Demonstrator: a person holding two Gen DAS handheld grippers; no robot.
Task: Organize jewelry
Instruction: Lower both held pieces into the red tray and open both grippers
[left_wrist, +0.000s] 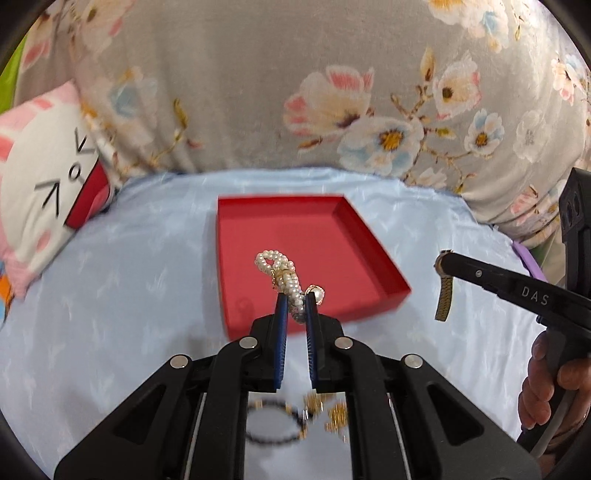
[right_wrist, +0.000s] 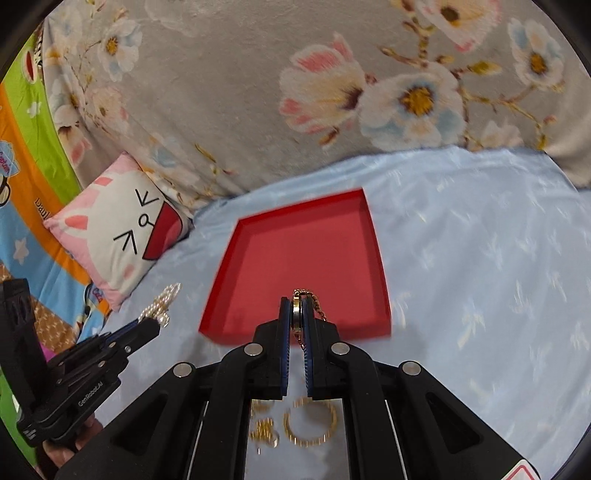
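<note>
Left gripper (left_wrist: 296, 308) clamps its ribbed blue pads on a knotted pearl strand (left_wrist: 279, 271); right gripper (right_wrist: 295, 314) pinches a gold-rimmed watch (right_wrist: 296, 312) with a fine chain. Loose gold pieces (right_wrist: 308, 424) lie blurred nearest, below both. Beyond sits a shallow square red tray (left_wrist: 369, 236) mid-cloth on glossy pale-blue fabric (left_wrist: 129, 277), a plush floral blanket (left_wrist: 240, 92) behind.

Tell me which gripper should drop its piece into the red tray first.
Probably left. The left gripper holds the pearl strand already over the red tray; the right gripper's gold watch hangs beside it.
</note>
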